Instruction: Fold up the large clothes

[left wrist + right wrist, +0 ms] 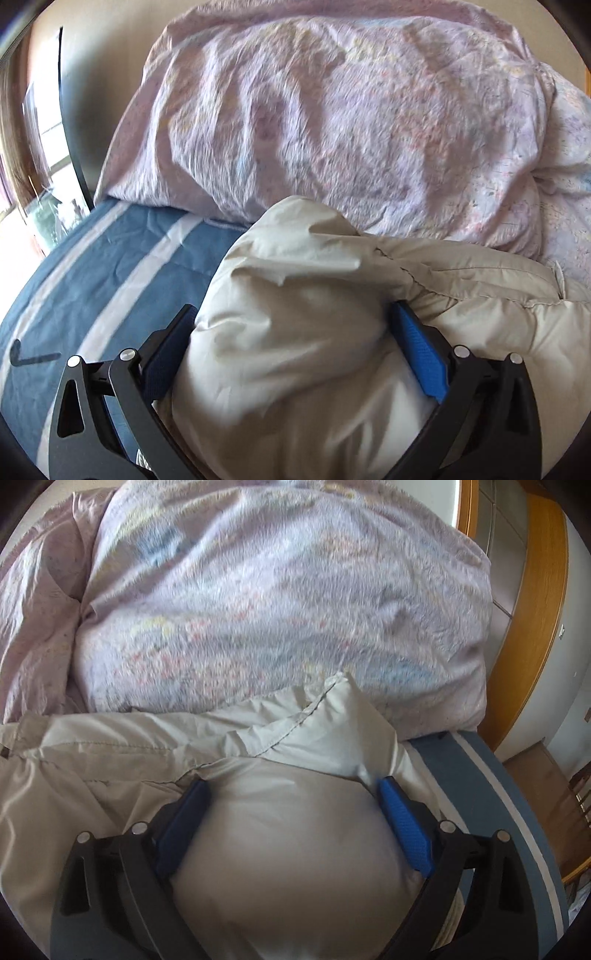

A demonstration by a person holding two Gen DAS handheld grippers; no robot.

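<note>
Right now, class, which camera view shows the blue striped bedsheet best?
The left wrist view: the bedsheet spreads wide there, with its white stripes plain beside the beige jacket. The right wrist view shows only a narrow strip of bedsheet along the bed's edge.

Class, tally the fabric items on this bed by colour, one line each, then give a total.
Beige padded jacket: 1
Lilac floral duvet: 1
Blue white-striped sheet: 1
Total: 3
</note>
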